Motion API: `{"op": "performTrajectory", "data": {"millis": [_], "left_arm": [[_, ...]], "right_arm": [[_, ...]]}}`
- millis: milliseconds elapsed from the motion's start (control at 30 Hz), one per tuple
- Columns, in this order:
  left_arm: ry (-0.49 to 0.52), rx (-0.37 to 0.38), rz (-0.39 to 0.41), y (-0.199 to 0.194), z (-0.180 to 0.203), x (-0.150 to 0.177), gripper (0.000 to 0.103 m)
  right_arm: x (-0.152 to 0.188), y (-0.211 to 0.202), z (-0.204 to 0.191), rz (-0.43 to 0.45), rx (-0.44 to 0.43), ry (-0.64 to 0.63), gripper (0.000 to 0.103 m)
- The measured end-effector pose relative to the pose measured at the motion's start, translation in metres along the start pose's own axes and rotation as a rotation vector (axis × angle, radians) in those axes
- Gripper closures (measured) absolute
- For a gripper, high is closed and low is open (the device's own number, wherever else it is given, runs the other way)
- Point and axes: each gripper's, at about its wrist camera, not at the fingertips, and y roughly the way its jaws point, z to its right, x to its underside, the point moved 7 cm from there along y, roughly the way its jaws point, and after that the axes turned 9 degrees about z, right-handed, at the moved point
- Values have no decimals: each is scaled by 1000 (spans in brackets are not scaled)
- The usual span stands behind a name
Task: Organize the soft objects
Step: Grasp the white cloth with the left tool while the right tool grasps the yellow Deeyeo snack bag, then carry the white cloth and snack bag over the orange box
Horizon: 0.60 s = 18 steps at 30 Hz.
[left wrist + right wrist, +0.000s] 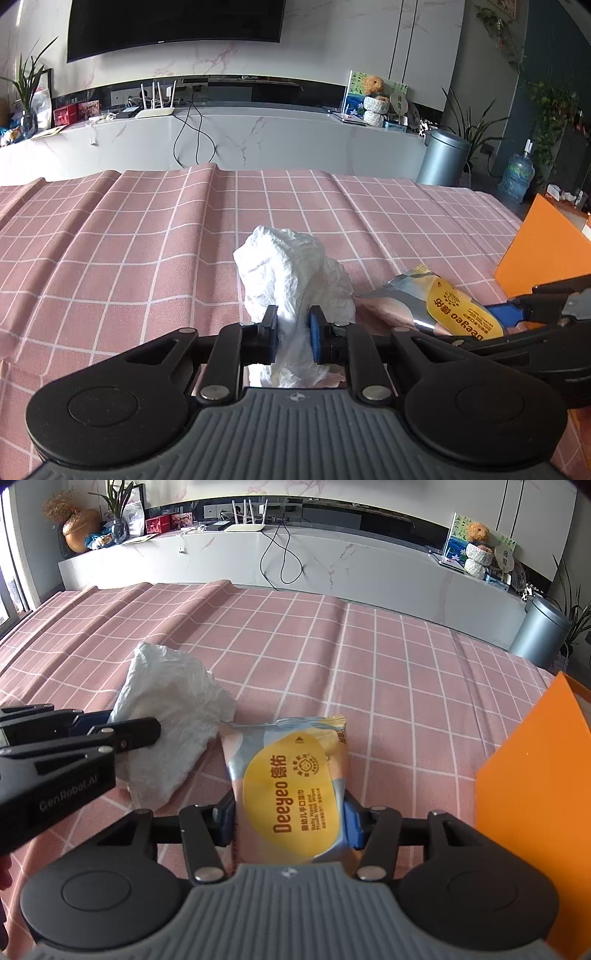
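My left gripper (293, 334) pinches the crumpled white cloth (291, 273) on the checked tablecloth (129, 240); my right gripper (290, 825) clamps the wipes pack (291, 786). The orange box (535, 794) beside it hides its inside.

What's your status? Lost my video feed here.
Left tongs shut on white crumpled cloth. Right tongs shut on wipes pack. Orange box to the right; pink checked tablecloth below.
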Motion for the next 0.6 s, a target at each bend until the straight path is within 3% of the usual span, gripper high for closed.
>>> {"op": "performTrajectory", "data": {"millis": [300,600], "left_arm": [[-70,20,3,-34,3,-2,84],[-96,71,34,-72,35,-13,84]], "right_arm": [[3,-45,-2,73,5,-31,50],[5,-109,13,176,28,-44,50]]}}
